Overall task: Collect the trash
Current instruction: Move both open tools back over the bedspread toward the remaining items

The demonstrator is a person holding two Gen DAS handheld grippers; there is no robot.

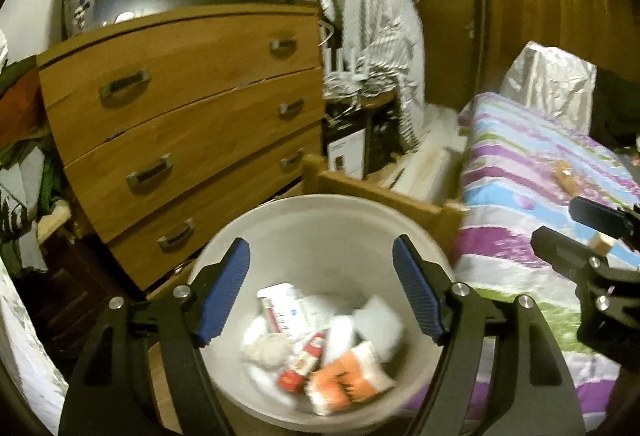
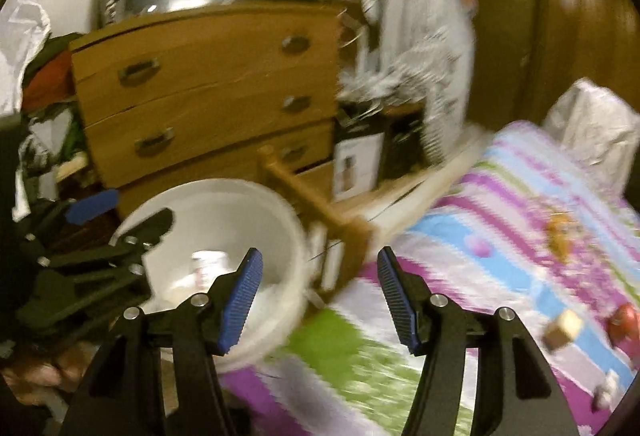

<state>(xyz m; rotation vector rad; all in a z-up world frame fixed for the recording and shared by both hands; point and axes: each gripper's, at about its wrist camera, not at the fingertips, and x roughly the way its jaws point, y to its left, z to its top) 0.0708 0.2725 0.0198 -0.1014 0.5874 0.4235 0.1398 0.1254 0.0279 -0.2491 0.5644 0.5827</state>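
Left tongs (image 1: pixel 322 292) gape over the bin (image 1: pixel 320 220) (package print unreadable).

A striped bed (image 2: pixel 500 196) carries scattered litter: an orange wrapper (image 2: pixel 560 236), a small box (image 2: pixel 562 328) (blurred) and a red item (image 2: pixel 624 320).

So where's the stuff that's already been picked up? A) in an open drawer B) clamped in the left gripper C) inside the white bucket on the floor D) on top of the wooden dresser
C: the left wrist view looks down into the white bucket, where a pile of trash (wrappers, tissues, a small box) lies at the bottom, while the left gripper is open and empty above it.
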